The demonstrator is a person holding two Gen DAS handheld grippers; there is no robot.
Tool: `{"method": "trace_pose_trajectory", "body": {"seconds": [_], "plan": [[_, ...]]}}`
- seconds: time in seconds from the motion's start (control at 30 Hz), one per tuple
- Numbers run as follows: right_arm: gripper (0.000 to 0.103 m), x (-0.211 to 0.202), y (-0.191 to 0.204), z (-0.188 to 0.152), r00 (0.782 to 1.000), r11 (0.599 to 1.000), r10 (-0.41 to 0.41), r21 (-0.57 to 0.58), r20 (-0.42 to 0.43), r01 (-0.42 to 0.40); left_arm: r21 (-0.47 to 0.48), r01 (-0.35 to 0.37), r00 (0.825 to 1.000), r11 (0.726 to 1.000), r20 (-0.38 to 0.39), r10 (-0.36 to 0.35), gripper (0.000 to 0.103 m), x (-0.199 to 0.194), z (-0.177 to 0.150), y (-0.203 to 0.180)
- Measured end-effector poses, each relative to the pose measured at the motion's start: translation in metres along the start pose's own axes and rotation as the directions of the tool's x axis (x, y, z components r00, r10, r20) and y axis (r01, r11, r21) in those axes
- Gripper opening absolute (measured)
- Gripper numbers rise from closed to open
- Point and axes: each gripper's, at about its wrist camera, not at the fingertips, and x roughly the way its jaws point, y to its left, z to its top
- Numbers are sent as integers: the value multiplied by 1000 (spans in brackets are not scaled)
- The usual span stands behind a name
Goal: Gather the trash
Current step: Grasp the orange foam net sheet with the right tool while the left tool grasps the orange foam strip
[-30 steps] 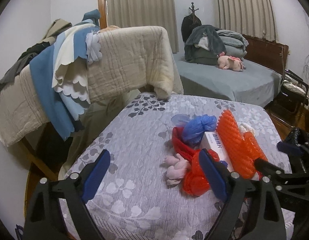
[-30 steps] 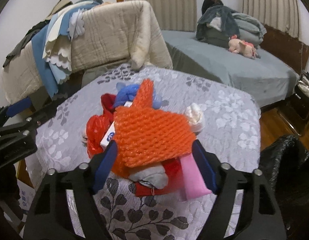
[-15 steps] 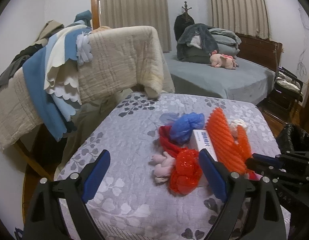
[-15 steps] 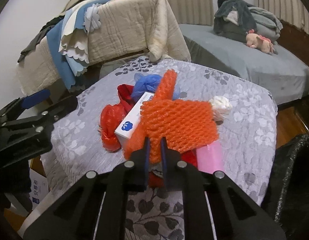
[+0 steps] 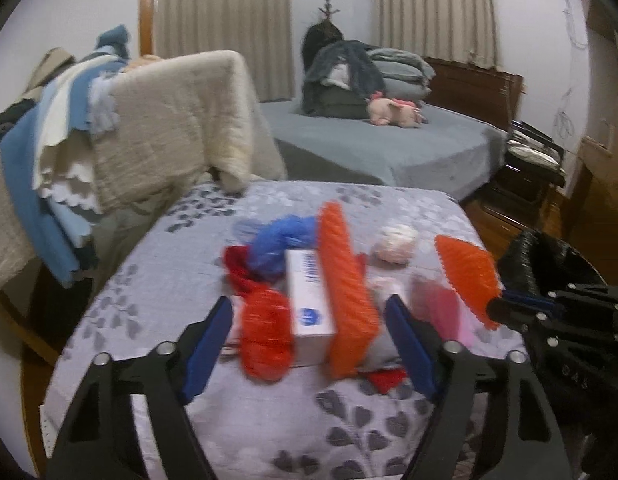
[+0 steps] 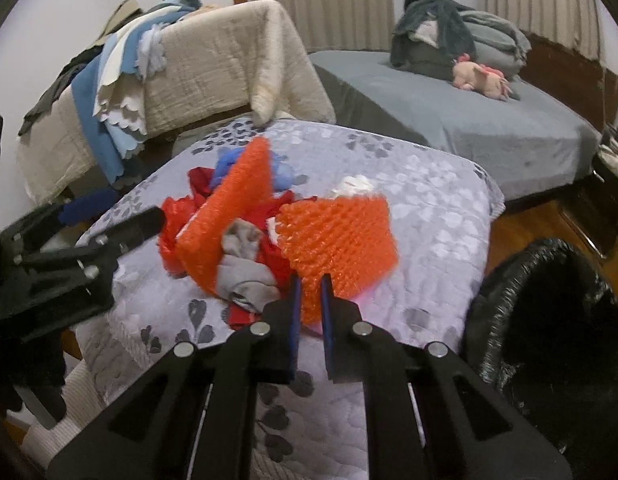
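Two orange foam nets lie in the heap of trash on the quilted table (image 6: 441, 216). One orange foam sheet (image 6: 341, 240) is clamped by its near edge in the right gripper (image 6: 309, 300), whose jaws are pressed together on it; it fans out flat and broad away from the gripper, raised a little above the pile. The other, a long orange foam strip (image 5: 345, 288), leans on its edge against a white box (image 5: 309, 300), its long axis running away from the left camera toward the bed (image 5: 389, 148).

Around them crowd a red plastic bag (image 5: 265, 332), a blue plastic bag (image 5: 277, 240), dark red cloth, a grey rag (image 6: 245, 264) and a white crumpled wad (image 5: 395, 244); something pink beneath the held sheet is too blurred to name. The left gripper (image 5: 309, 344) stands with its jaws apart and has just been narrowing them; box, strip and red bag sit between the blue pads, which do not visibly press on them.

A black trash bag (image 6: 549, 320) gapes beside the table's right edge, partly cut off. Draped blankets (image 6: 213, 64) stand behind the table. Motion blur softens the whole left view, so the box's print is unreadable.
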Motion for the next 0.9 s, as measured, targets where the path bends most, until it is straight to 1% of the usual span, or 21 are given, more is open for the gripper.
{"method": "trace_pose_trajectory", "body": {"seconds": [0.07,0.1,0.13,0.2,0.23,0.27,0.33,0.4,0.57,0.73,0.87,0.9], "plan": [[9,-2,-7,0,1000,1000,-1,15,3,1,12,28,999,1000,-18,-28,59,9,-2,-9],[9,-2,-11,0,1000,1000,-2,20,5,2,22,35,999,999,-28,-34,58,14,-3,-14],[9,-3,-13,1,1000,1000,-3,22,7,3,34,32,999,999,-36,-31,54,19,-4,-19],[9,-5,-15,1,1000,1000,0,25,11,0,68,6,998,998,-58,-2,47,32,-7,-28],[9,-5,-17,1,1000,1000,2,27,13,-2,74,2,998,997,-67,3,38,37,-8,-30],[9,-6,-17,2,1000,1000,2,29,15,-2,72,8,997,997,-79,-2,25,42,-10,-30],[9,-7,-19,3,1000,999,3,33,16,-3,55,14,996,998,-90,-9,15,45,-13,-29],[9,-10,-20,4,1000,999,3,36,21,-4,35,20,997,999,-77,-17,13,43,-12,-26],[9,-24,-25,9,999,999,-1,39,53,-1,26,11,999,1000,-33,-10,13,27,-1,-22],[9,-42,-29,15,996,999,-12,41,93,8,19,16,999,1000,41,-17,12,-1,17,-24],[9,-61,-37,16,992,998,-33,50,123,27,30,55,996,998,75,-57,12,-18,28,-34],[9,-67,-41,15,991,998,-42,56,129,35,37,77,994,996,80,-80,12,-22,31,-40]]}}
